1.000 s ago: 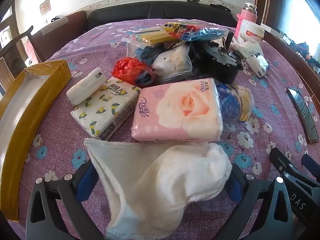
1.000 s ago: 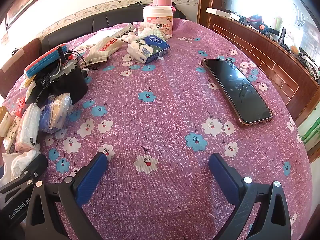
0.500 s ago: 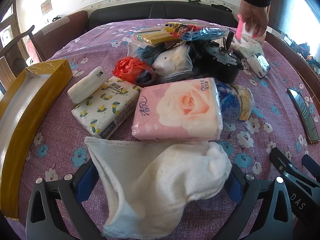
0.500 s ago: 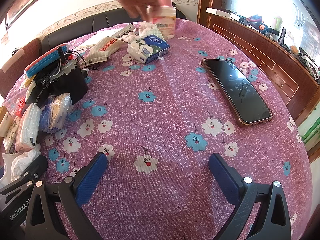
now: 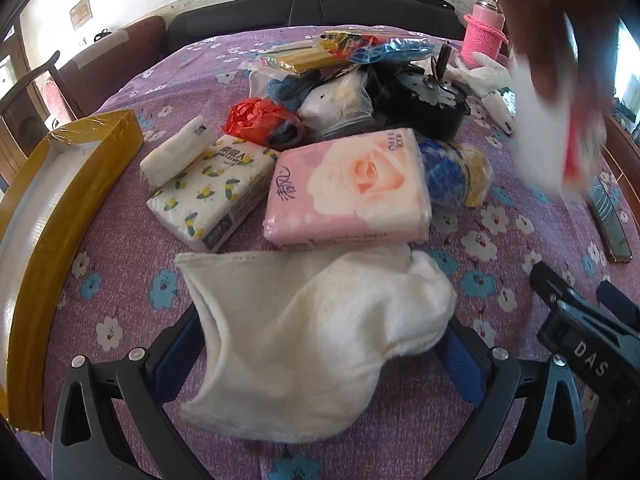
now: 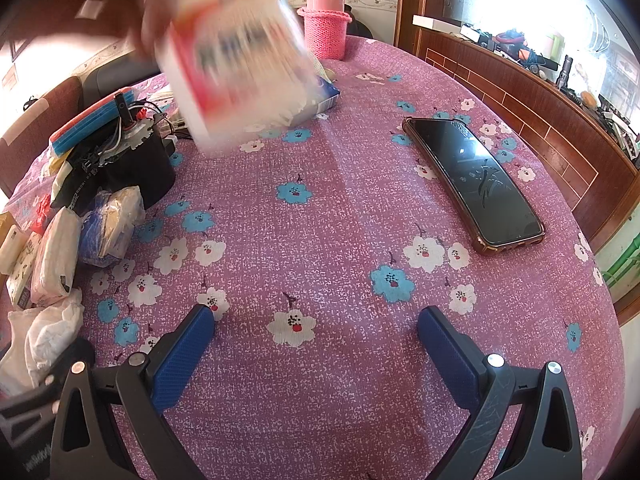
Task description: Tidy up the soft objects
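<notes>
A white towel (image 5: 312, 340) lies crumpled on the purple flowered tablecloth between the fingers of my left gripper (image 5: 320, 352), which is open wide around it. Just beyond it lie a pink rose-print tissue pack (image 5: 352, 188), a lemon-print tissue pack (image 5: 212, 196) and a small white pack (image 5: 176, 156). My right gripper (image 6: 316, 340) is open over bare tablecloth, with nothing between its fingers. In the right wrist view the towel (image 6: 40, 340) shows at the far left.
A long yellow box (image 5: 36, 216) stands open at the left. A person's hand carries a blurred white tub (image 6: 236, 60) above the table. A phone (image 6: 476, 184) lies to the right, a pink-sleeved bottle (image 6: 326, 28) at the back. Bags and a black device (image 5: 424, 108) are piled behind the packs.
A person's hand has lifted the white tub from the back of the table and swung it toward the cameras. Both grippers and the towel have stayed put.
</notes>
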Demonstrator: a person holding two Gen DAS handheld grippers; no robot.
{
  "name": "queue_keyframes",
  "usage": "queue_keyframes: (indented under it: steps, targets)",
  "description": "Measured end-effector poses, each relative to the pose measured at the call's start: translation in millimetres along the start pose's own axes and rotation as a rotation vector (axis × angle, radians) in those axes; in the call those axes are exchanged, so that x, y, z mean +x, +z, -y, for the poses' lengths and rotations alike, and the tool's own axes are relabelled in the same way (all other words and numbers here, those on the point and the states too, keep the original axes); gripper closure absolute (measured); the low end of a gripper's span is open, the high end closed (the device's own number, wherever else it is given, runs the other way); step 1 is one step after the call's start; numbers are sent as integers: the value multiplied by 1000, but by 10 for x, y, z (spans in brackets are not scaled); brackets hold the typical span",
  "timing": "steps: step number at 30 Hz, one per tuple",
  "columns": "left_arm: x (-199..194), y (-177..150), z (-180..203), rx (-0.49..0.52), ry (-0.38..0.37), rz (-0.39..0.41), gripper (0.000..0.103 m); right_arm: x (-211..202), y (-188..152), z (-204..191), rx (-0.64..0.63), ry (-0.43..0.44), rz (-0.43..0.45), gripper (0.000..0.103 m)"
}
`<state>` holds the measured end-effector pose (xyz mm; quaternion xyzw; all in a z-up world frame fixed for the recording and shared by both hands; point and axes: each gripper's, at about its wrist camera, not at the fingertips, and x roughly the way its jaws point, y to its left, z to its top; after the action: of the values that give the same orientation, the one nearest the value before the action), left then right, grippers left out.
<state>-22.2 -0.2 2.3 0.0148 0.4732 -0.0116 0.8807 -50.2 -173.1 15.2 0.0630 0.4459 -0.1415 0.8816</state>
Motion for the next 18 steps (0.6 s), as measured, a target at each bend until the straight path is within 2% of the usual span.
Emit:
queue_keyframes:
  steps: [10, 15, 18]
  targets:
    - [-41, -45, 13, 4, -7, 2, 0, -9, -10, 13, -16, 18, -3, 1]
    - [-53, -51, 23, 9, -14, -1, 0, -9, -6, 47, -72, 73, -38, 1]
    - [-62, -51, 19, 17, -23, -5, 0, -12, -5, 31, -90, 71, -49, 1]
